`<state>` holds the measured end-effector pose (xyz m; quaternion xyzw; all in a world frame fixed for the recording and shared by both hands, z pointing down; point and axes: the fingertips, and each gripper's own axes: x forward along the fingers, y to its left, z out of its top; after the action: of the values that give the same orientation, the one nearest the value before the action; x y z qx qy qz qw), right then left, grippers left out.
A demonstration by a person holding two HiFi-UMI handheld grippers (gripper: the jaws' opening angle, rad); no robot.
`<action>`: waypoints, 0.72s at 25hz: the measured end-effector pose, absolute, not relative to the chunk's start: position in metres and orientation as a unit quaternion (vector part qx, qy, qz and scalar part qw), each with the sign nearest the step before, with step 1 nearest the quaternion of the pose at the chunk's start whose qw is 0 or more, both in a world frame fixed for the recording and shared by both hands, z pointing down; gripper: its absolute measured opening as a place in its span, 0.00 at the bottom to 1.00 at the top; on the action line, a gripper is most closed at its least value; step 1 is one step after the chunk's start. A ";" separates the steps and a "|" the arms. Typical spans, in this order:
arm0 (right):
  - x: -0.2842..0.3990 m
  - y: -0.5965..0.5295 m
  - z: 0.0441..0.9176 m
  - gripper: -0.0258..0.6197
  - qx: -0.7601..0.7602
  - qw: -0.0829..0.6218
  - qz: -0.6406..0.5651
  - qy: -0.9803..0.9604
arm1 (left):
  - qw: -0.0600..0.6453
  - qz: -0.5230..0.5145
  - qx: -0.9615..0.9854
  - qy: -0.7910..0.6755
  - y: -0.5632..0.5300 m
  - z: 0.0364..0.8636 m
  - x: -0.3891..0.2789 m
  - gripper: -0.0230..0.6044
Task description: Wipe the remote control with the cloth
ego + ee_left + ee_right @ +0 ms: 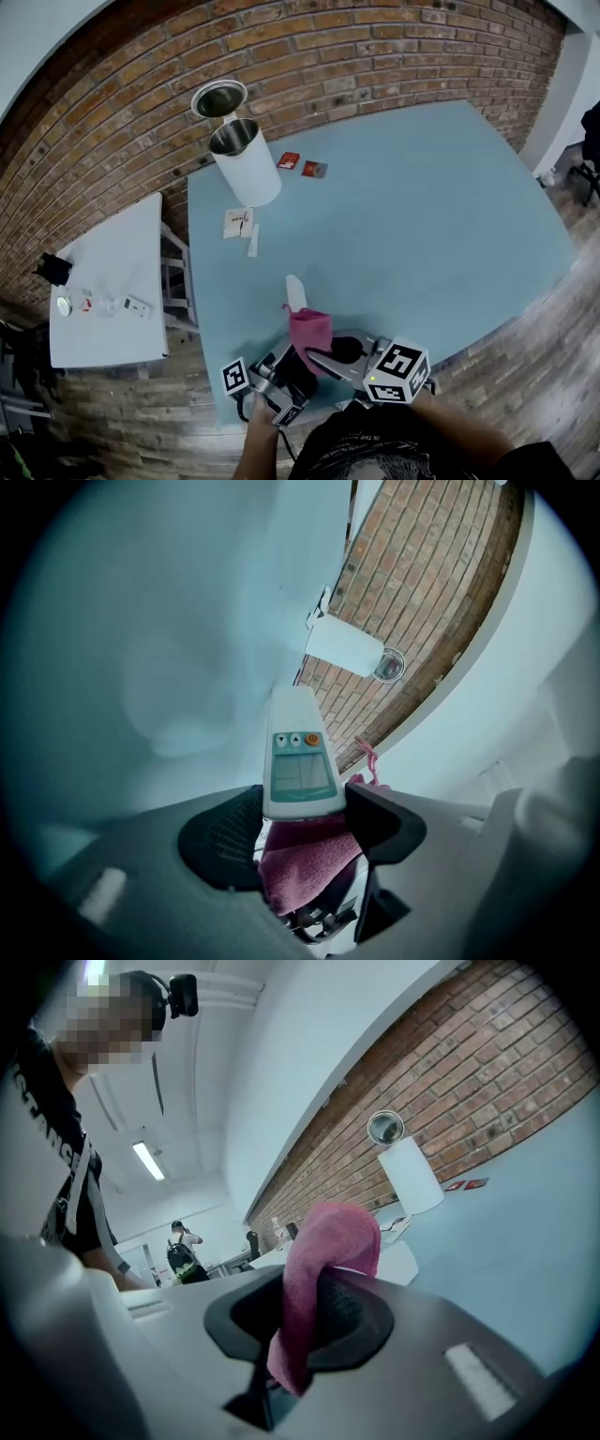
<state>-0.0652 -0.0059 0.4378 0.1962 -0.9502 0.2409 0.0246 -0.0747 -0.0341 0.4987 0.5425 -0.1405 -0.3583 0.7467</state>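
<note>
Clamped between left gripper (pixel 302 827) jaws, over the blue table's (pixel 422 216) near edge: remote control (pixel 298 761). Pinched tight in right gripper (pixel 300 1321): pink cloth (pixel 328 1241), against the remote. Far left: white canister (pixel 246 169), contents indiscernible.

A white cylindrical bin with a metal rim (pixel 246 167) stands on the pale blue tabletop (pixel 422 216). Just right of the bin lie two small red packets (pixel 300 165), and just in front of it lie white paper slips (pixel 239 224). Well in front of the bin, a slim white remote control (pixel 296 292) touches a pink cloth (pixel 311 331), where the left gripper (pixel 281 373) and right gripper (pixel 342 352) meet.
</note>
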 end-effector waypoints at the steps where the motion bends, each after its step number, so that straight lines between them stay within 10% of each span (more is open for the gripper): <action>1: -0.067 -0.005 0.441 0.14 0.197 0.030 0.240 -0.950 | 0.747 -0.357 0.543 -0.141 -0.034 0.499 -0.075 0.48; 18: -0.067 0.006 0.473 0.14 0.198 0.123 0.209 -0.950 | 0.748 -0.354 0.542 -0.145 -0.032 0.502 -0.077 0.48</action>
<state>-0.0665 0.0063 0.4733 0.1981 -0.9497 0.2086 0.1235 -0.0767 -0.0322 0.5017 0.5421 -0.1453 -0.3544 0.7480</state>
